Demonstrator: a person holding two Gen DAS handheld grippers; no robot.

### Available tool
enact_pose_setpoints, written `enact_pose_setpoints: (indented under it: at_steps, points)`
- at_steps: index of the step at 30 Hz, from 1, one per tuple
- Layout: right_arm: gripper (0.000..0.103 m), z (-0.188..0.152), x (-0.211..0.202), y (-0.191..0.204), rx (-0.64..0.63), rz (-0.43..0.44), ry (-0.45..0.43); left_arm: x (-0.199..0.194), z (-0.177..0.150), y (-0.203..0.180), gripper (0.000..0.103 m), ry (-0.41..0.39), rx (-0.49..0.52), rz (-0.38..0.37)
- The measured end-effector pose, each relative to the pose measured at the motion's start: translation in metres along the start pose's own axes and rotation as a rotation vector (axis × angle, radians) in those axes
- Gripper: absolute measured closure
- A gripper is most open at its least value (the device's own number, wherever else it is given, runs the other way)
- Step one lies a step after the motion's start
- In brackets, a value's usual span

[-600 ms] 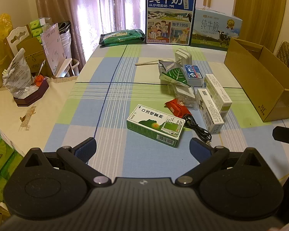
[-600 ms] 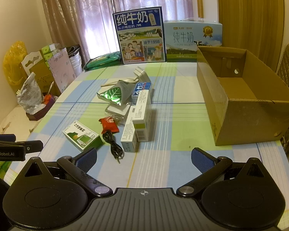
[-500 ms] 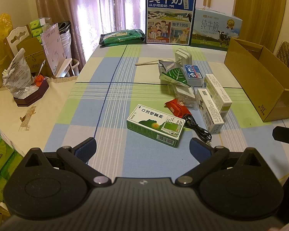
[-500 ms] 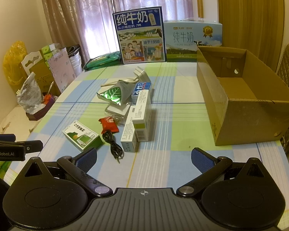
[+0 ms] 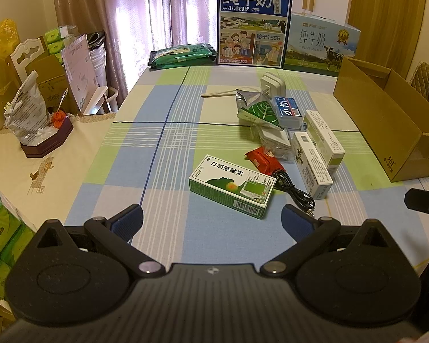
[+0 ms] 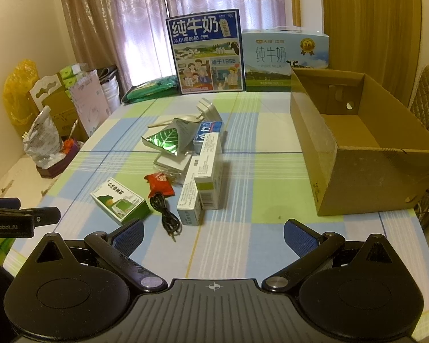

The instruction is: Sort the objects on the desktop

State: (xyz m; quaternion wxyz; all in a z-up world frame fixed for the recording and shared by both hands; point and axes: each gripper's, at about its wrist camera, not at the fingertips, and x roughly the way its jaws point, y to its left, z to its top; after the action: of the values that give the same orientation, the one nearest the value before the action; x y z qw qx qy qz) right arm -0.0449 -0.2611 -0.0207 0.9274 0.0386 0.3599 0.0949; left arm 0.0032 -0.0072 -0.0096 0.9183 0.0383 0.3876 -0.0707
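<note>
Both grippers are hanging low over the near edge of the table [image 5: 168, 200], the one with the blue and green checked cloth. The left gripper [image 5: 211, 220] has its jaws spread wide with nothing between them, and same story for the right gripper [image 6: 213, 235]: wide apart, holding nothing.

Closest to the left gripper is a green and white medicine box [image 5: 232, 190] lying flat. Just right of it there's a coiled black cable [image 5: 294, 190] with its plug pointing toward the near edge, and touching the cable's far end is a small red snack packet [image 5: 262, 158].

Right of those are two long white boxes [image 6: 203, 183] lying side by side, touching each other. Behind the red packet sits a clear plastic case [image 6: 172, 163], with a silver-green foil pouch [image 6: 168, 140] partly resting on top of it. A blue and white pack [image 5: 288, 109] is next to the pouch, then a white charger plug [image 5: 272, 84] standing up, and a pale spoon-like stick [image 5: 218, 93] lying off to the left.

The open cardboard box [image 6: 354, 154] sits on the right side of the table, well apart from the pile, and looks empty inside.

At the far end there's a flat green packet [image 5: 183, 55] and two milk cartons [image 6: 208, 54] standing against the curtain.
</note>
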Motion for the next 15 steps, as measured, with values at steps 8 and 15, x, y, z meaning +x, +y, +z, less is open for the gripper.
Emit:
enact_pose_setpoints:
  at_steps: [8,15]
  points:
    - [0.002,0.0011,0.0013,-0.0009,0.005,-0.023,0.023,0.0009,-0.0011,-0.0028,0.002,-0.006,0.024,0.004]
    - [0.002,0.0048,0.0066,0.0003,-0.005,-0.03,0.031,-0.005,0.0,-0.0047,0.002,0.0,0.059,0.003]
